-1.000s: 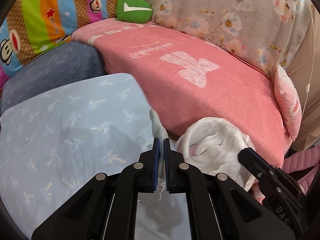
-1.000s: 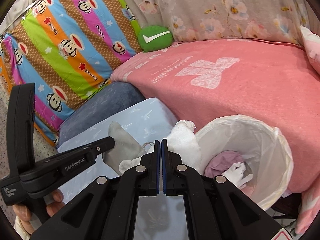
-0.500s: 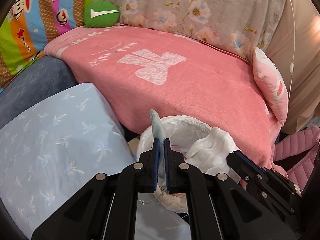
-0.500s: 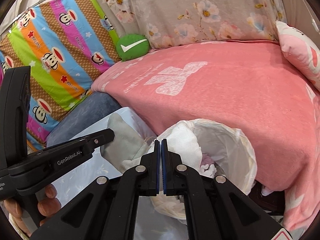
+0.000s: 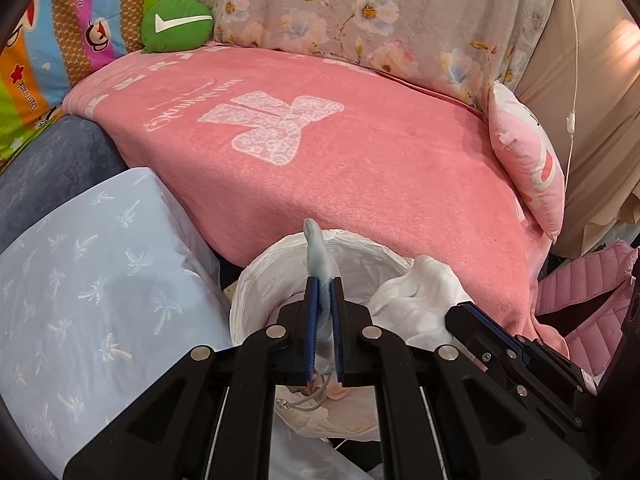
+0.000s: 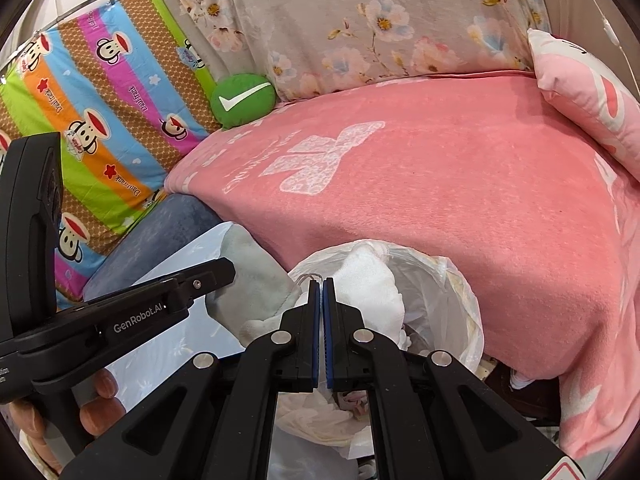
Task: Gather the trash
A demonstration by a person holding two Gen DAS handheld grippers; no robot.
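Presently, items as seen, two wrist views:

1. Left gripper (image 5: 323, 292) – jaws opening a hair, pads narrow, pale blue mask (image 5: 318, 256) still pinched between them; its top sticks up past the tips, ear loop dangles below. Sits over the mouth of the bin.
2. Right gripper (image 6: 321, 292) – jaws pressed together on white cloth (image 6: 374, 280), which bulges to the right of the tips over the bin rim.
3. Bin w/ white liner bag (image 5: 360, 248) – stands against the edge of the pink blanket (image 5: 360, 152), beside the light blue palm-print pillow (image 5: 100, 280). Some trash already inside; contents unclear.
4. Left view only: pink quilted jacket (image 5: 592, 292) at right edge, beige curtain w/ cord (image 5: 600, 100), right gripper's body from the side.
5. Right view only: person's fingers (image 6: 102, 400) around the left gripper's handle, mask seen broadside as a grey-green flap (image 6: 256, 276), more of the striped monkey-print quilt (image 6: 100, 112).
6. Both views: green check-mark cushion (image 5: 178, 24), floral grey cover (image 5: 360, 12), pink pillow (image 5: 528, 160), dark blue cushion (image 5: 52, 160).
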